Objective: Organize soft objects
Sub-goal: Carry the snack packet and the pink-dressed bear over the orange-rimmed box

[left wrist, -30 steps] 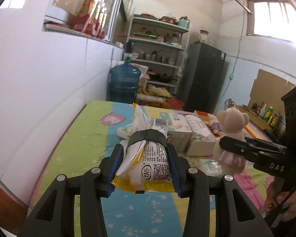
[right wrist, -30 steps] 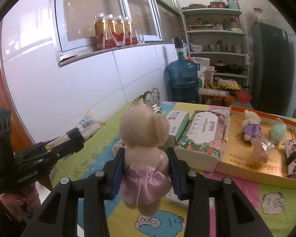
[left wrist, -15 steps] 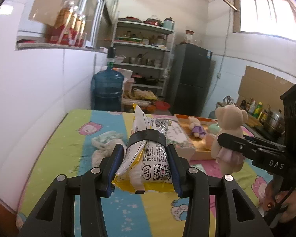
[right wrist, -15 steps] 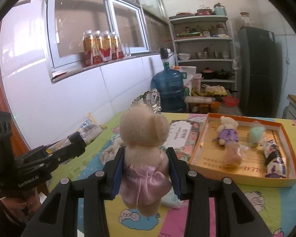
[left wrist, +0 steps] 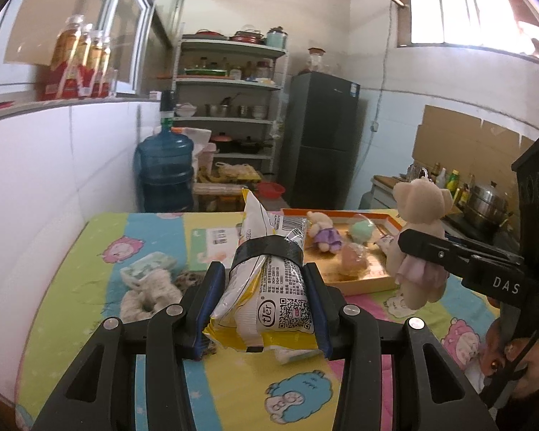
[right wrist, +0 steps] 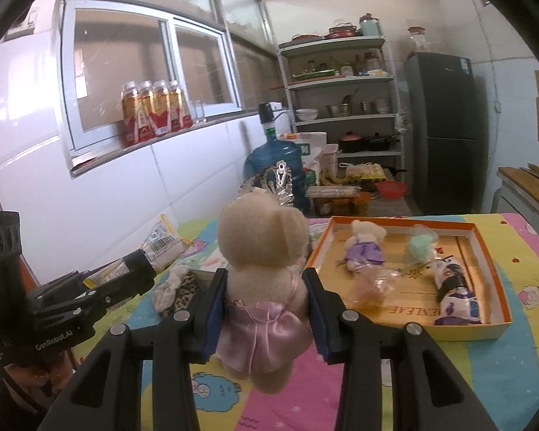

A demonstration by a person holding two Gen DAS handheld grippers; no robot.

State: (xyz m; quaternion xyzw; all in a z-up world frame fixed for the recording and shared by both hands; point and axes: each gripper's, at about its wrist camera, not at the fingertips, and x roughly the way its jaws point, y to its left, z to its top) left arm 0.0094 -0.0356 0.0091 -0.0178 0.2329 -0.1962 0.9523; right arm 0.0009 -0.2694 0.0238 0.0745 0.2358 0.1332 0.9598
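Note:
My left gripper (left wrist: 264,287) is shut on a yellow and white snack packet (left wrist: 269,287) bound with a black band, held above the table. My right gripper (right wrist: 266,294) is shut on a beige teddy bear in a pink dress (right wrist: 262,280), also held above the table. The bear also shows in the left wrist view (left wrist: 418,248). An orange-rimmed open box (right wrist: 485,251) lies ahead of the right gripper. In it are a small bear in purple (right wrist: 364,248), a mint green soft toy (right wrist: 422,248), a clear wrapped item (right wrist: 372,287) and a purple packet (right wrist: 456,294).
A colourful cartoon cloth (left wrist: 90,269) covers the table. A white scrunchie (left wrist: 151,294), a leopard-print one (right wrist: 183,291) and a small green pack (left wrist: 147,269) lie on the left side. A white wall runs along the left. A water jug (left wrist: 165,172), shelves and a fridge stand behind.
Both grippers have swung right and pulled back a little while keeping their loads. The orange-rimmed box now lies more squarely ahead of them.

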